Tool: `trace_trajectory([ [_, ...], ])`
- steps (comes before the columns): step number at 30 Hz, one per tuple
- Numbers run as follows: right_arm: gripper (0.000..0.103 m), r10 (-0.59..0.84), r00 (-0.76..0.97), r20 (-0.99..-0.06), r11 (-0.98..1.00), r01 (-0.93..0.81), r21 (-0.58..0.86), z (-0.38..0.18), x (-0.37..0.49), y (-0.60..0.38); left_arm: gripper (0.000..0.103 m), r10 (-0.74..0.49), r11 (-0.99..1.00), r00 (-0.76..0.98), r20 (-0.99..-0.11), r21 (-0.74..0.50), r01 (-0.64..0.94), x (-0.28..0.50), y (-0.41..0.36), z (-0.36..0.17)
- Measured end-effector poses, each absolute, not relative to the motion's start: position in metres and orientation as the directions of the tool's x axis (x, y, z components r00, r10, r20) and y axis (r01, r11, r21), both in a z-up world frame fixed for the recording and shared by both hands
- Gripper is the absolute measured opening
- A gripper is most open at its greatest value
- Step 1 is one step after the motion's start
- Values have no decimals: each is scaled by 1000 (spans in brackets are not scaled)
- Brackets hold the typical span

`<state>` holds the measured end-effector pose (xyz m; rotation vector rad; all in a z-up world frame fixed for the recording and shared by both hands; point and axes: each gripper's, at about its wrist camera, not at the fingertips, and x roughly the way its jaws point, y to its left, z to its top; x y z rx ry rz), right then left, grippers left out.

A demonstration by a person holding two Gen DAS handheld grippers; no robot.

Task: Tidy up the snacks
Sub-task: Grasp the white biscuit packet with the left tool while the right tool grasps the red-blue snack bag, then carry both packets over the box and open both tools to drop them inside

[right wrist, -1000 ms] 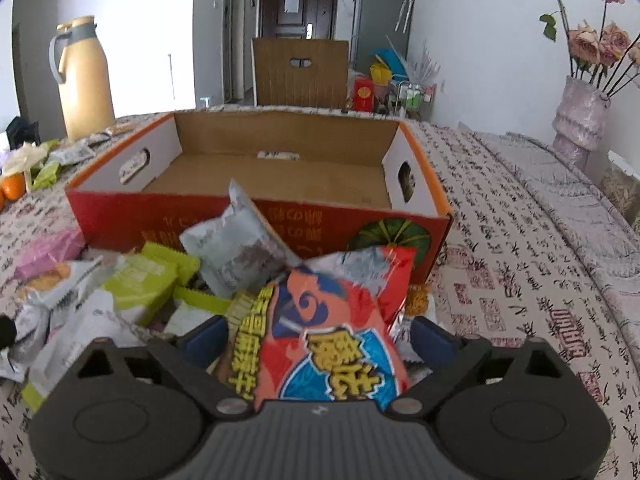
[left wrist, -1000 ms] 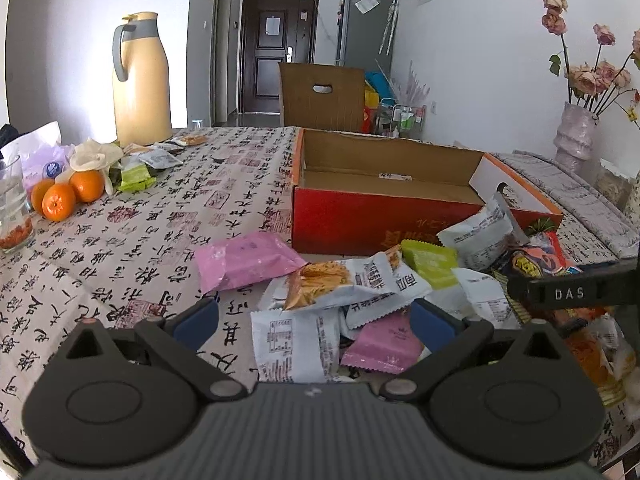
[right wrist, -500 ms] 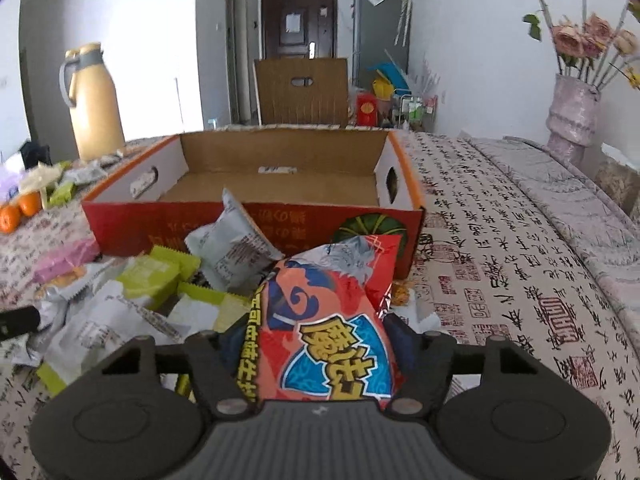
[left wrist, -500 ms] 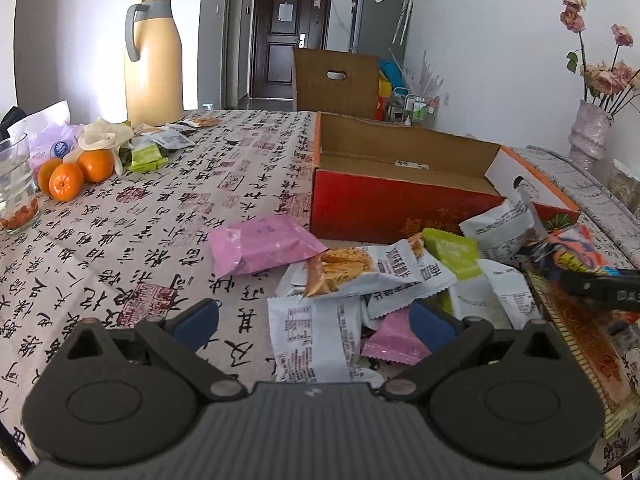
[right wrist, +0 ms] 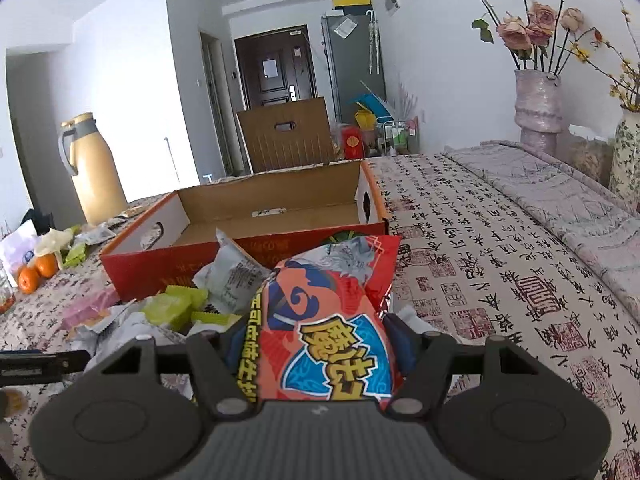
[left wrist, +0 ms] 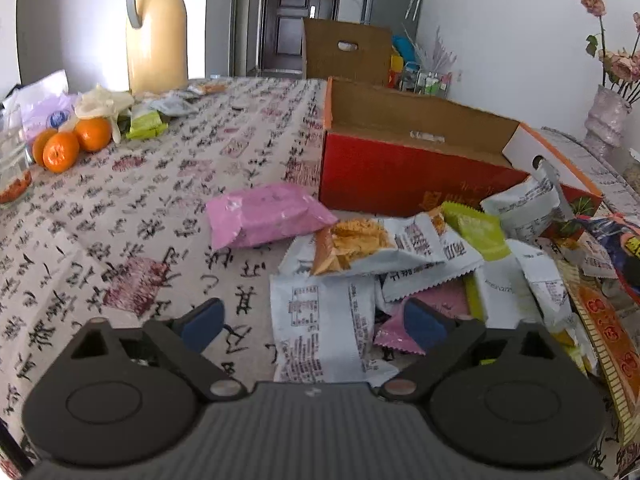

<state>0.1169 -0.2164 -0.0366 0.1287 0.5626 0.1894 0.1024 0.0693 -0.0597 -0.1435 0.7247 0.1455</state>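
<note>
Several snack packets lie piled on the patterned tablecloth in front of an open red cardboard box (left wrist: pixel 400 176) (right wrist: pixel 160 268). My left gripper (left wrist: pixel 312 324) hovers low over the pile's near edge. Its jaws are closing, and a white printed packet (left wrist: pixel 320 332) lies between the blue fingertips (left wrist: pixel 200 320) without being pressed. Ahead lie a pink packet (left wrist: pixel 268 214), a white and orange chip packet (left wrist: pixel 372 240) and a green one (left wrist: pixel 476 232). My right gripper (right wrist: pixel 316 344) is shut on a puffy red and blue snack bag (right wrist: pixel 324 320), held above the pile and short of the box.
Oranges (left wrist: pixel 68 144), a glass (left wrist: pixel 12 160) and a tan thermos jug (left wrist: pixel 156 32) stand at the table's left. A flower vase (right wrist: pixel 538 108) stands at the far right. A brown carton (right wrist: pixel 286 136) rises behind the table. Bare tablecloth (right wrist: pixel 500 280) stretches right of the box.
The right gripper's jaws closed on the red and blue bag, and it has lifted and tilted with it. The left gripper sank closer to the white packet and its jaws narrowed slightly.
</note>
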Motion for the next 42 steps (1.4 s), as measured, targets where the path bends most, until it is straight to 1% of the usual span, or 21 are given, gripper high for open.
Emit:
trace_trajectory([
  [3, 67, 213, 829, -517, 974, -142, 173, -37, 116, -215, 85, 73, 979, 732, -677, -93, -184, 103, 70, -63],
  [5, 68, 216, 830, -515, 974, -145, 175, -36, 115, -215, 75, 72, 979, 736, -674, -92, -180, 102, 70, -63],
  [6, 67, 217, 830, -514, 974, -146, 176, -36, 115, -215, 72, 68, 980, 737, -672, -94, -177, 101, 70, -63],
  [8, 68, 220, 829, -515, 973, -149, 176, -36, 114, -214, 59, 67, 980, 740, -669, -93, -173, 100, 70, -62],
  [12, 68, 229, 825, -516, 971, -157, 181, -37, 113, -213, 53, 54, 981, 745, -665, -103, -162, 96, 69, -61],
  [22, 68, 240, 829, -505, 968, -163, 192, -37, 110, -216, 52, 47, 980, 757, -652, -118, -163, 85, 69, -58],
  [29, 68, 237, 837, -493, 967, -155, 202, -37, 110, -220, 52, 52, 981, 781, -623, -116, -157, 75, 71, -48],
  [34, 68, 236, 846, -479, 966, -151, 211, -35, 109, -224, 52, 58, 981, 808, -586, -115, -154, 68, 74, -35],
  [42, 68, 248, 853, -459, 961, -157, 227, -34, 107, -226, 52, 36, 984, 827, -561, -125, -127, 64, 69, -28],
])
